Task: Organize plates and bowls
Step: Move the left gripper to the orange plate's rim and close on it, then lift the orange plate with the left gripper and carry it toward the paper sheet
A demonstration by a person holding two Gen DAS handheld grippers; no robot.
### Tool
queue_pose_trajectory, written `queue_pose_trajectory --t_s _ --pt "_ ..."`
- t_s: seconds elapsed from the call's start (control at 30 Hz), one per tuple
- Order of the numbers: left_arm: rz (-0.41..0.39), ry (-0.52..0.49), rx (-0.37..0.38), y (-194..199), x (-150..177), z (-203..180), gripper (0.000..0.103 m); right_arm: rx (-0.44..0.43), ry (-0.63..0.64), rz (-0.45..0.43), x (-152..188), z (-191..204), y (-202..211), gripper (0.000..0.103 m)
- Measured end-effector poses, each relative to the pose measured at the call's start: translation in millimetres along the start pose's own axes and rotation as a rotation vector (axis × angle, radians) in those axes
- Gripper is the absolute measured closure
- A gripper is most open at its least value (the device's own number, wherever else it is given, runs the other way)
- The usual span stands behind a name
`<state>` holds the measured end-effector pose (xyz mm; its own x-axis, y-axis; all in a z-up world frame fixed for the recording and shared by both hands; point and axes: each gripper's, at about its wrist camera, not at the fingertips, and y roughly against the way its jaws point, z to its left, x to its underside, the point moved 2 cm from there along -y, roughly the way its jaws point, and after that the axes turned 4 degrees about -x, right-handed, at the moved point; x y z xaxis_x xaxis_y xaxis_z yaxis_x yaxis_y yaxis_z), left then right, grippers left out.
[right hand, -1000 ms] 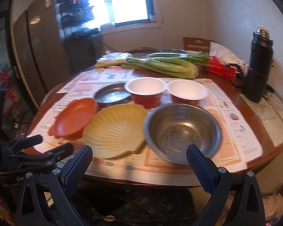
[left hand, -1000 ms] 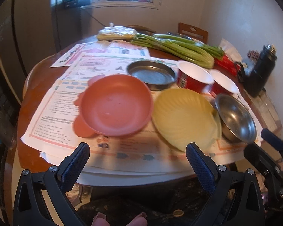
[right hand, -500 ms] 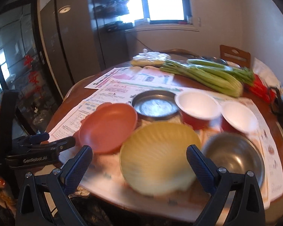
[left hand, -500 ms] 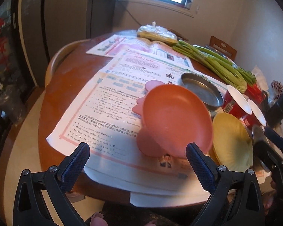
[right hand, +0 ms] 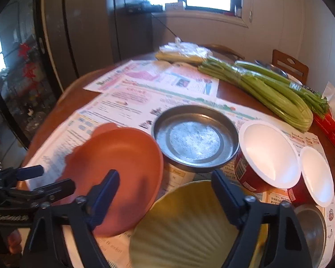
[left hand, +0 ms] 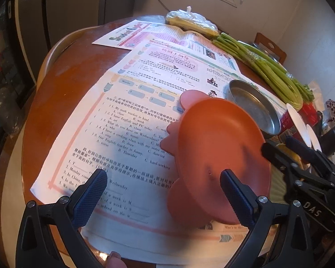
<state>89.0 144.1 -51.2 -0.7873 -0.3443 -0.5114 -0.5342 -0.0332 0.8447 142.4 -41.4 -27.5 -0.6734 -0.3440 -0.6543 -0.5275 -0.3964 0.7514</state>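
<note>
We see the orange plate (right hand: 122, 165) lying on the printed paper sheets (left hand: 131, 120) that cover the round wooden bench (left hand: 62, 93), toward its near left side. Just behind it sits the flat metal pan (right hand: 195, 138), and touching its near right edge is the yellow shell-shaped plate (right hand: 189, 227). Two red cups with white insides (right hand: 269, 154) stand right of the pan, and a steel bowl (right hand: 312, 227) peeks out at the far right edge of the right wrist view.

Our right gripper (right hand: 165, 192) hangs over the yellow plate with its jaws closing; the plate's far rim lies between them, but the pads do not yet press on it. Our left gripper (left hand: 163, 194) is released, jaws wide, its right finger in front of the orange plate's near edge without gripping it.

Further back lie celery stalks (right hand: 272, 96) and a plastic-wrapped bundle (right hand: 181, 52).
</note>
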Motion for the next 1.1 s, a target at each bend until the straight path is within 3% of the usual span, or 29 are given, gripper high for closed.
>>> queue_pose_trajectory --t_s 0.2,0.33,0.4,0.57,0.8,1.1 --pt "0.007 -0.016 -0.014 -6.1 -2.6 -6.9 0.013 0.003 0.022 0.016 -0.7 1.5 -11.0 0.038" --pt "0.012 -0.009 -0.012 -8.6 -4.1 -8.0 0.034 -0.051 0.026 0.048 -2.5 5.1 -20.9 0.046" --pt "0.009 -0.009 -0.012 -8.1 -4.0 -8.6 0.038 -0.042 0.041 0.047 -2.5 7.5 -22.9 0.048" --pt "0.019 -0.008 0.024 -8.5 -2.9 -11.6 0.074 -0.063 0.053 0.057 -2.3 13.2 -27.7 0.053" --pt "0.034 0.045 0.069 -7.8 -3.5 -8.6 0.076 -0.065 0.069 0.044 3.6 22.2 -20.5 0.056" --pt "-0.005 0.066 0.04 2.3 -19.7 4.0 0.076 -0.115 0.05 -0.002 -1.0 34.9 1.7 0.056"
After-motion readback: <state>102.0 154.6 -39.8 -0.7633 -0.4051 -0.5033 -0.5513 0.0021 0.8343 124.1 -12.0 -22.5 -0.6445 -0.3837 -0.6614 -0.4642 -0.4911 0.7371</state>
